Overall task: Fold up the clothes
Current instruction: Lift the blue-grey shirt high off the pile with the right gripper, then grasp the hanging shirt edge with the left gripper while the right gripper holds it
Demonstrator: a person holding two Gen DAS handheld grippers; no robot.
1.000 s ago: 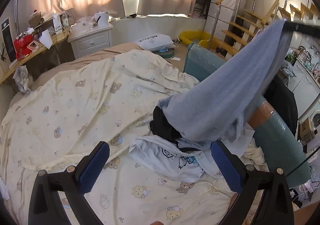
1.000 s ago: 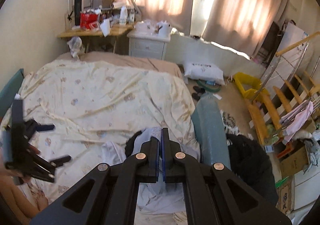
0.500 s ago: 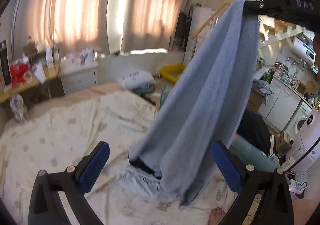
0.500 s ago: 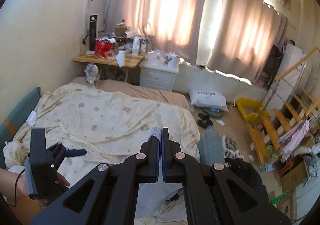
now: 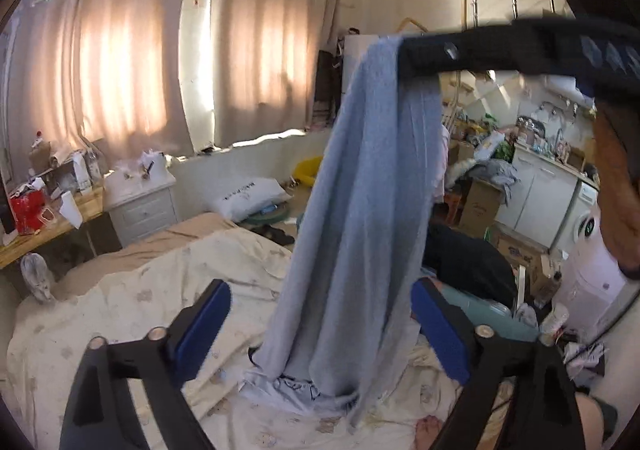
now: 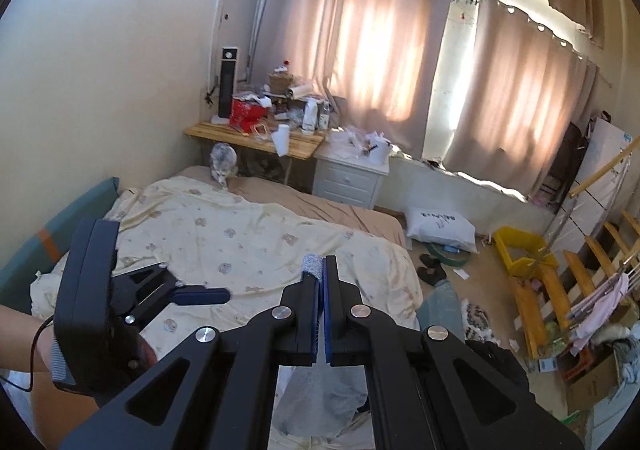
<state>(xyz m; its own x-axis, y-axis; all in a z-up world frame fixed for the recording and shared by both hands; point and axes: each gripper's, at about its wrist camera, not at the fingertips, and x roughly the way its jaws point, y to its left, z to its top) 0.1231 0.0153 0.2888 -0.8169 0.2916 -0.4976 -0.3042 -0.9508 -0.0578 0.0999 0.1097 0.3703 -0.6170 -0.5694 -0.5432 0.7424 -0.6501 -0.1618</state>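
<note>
Left wrist view: we are looking at the garment (image 5: 360, 218), a pale blue knit, hanging full length from the right gripper (image 5: 404, 58), whose jaws are pressed together on its top edge. In the right wrist view a tuft of the cloth (image 6: 312, 265) is sticking up between the closed pads. The lower end of the garment is trailing onto the pile (image 5: 296, 390) of other clothes on the bed (image 5: 120, 310). The left gripper (image 5: 320, 330) is standing with its jaws wide apart and is holding nothing; the hanging cloth is lying in the gap between them, though we cannot tell whether it is touching either pad. We are judging the fabric to be light, soft and limp: it is draping in long vertical folds and is not holding any shape of its own. It is therefore needing two spread holds to open flat. We are reading a free edge or corner low on the hanging side as the sensible second grasp, pinching one layer only and clear of the pile.
</note>
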